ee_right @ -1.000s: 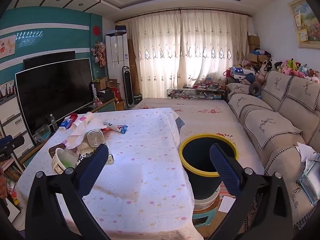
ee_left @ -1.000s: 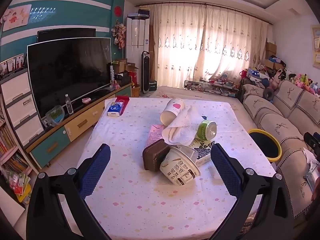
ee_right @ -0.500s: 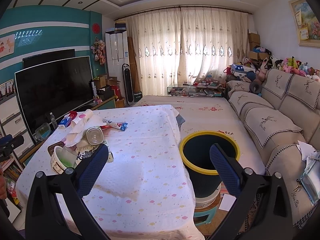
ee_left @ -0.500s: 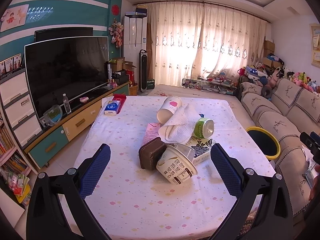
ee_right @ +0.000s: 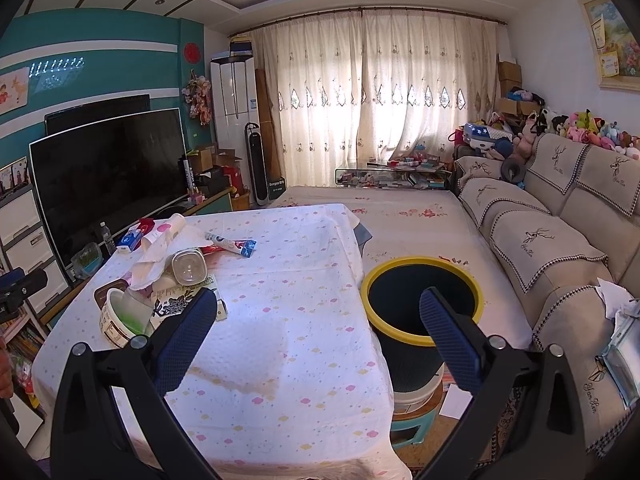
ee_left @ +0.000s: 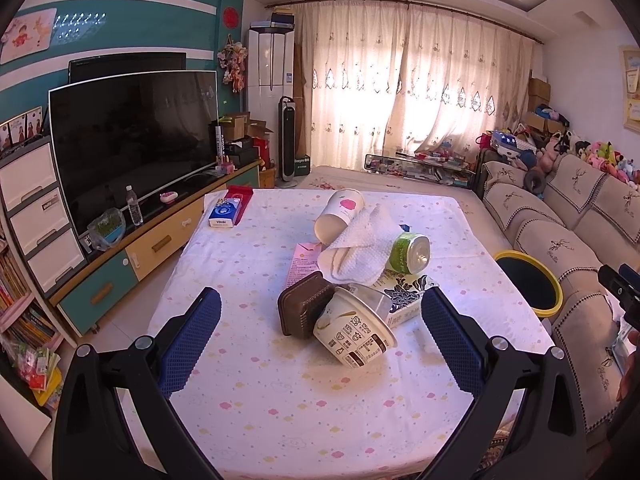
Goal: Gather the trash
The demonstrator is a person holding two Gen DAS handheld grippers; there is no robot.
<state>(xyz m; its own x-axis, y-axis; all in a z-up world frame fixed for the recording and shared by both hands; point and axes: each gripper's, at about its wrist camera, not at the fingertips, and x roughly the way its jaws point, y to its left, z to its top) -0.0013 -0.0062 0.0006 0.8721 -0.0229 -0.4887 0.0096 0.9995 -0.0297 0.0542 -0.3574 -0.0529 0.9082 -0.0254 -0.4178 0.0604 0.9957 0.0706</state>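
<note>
I am looking at the trash lying in a heap near the middle of the counter [ee_left: 248, 392]: a paper noodle bowl [ee_left: 354, 334] is tipping on its side at the heap's near end, touching a brown ridged tray [ee_left: 303, 309] on its left and a floral-printed packet [ee_left: 404, 298] behind it. Farther in, a white towel [ee_left: 356, 252] is draping over a pink-and-white paper cup [ee_left: 340, 216] lying on its side, and a green can [ee_left: 408, 253] is lying just beside the towel toward the counter's right edge. A pink leaflet [ee_left: 302, 262] is sticking out from under the towel. A blue tissue pack [ee_left: 224, 212] is sitting apart at the far left corner. I am holding the left tool [ee_left: 320, 332] released, its blue pads spread wide on either side of the bowl and touching nothing. The black bin with a yellow rim [ee_right: 420, 300] is standing off the counter's right edge, beside the sofa [ee_right: 552, 248]. I am keeping the right tool [ee_right: 316, 328] released too, empty, over the near right part of the counter with one pad in front of the bin.
</note>
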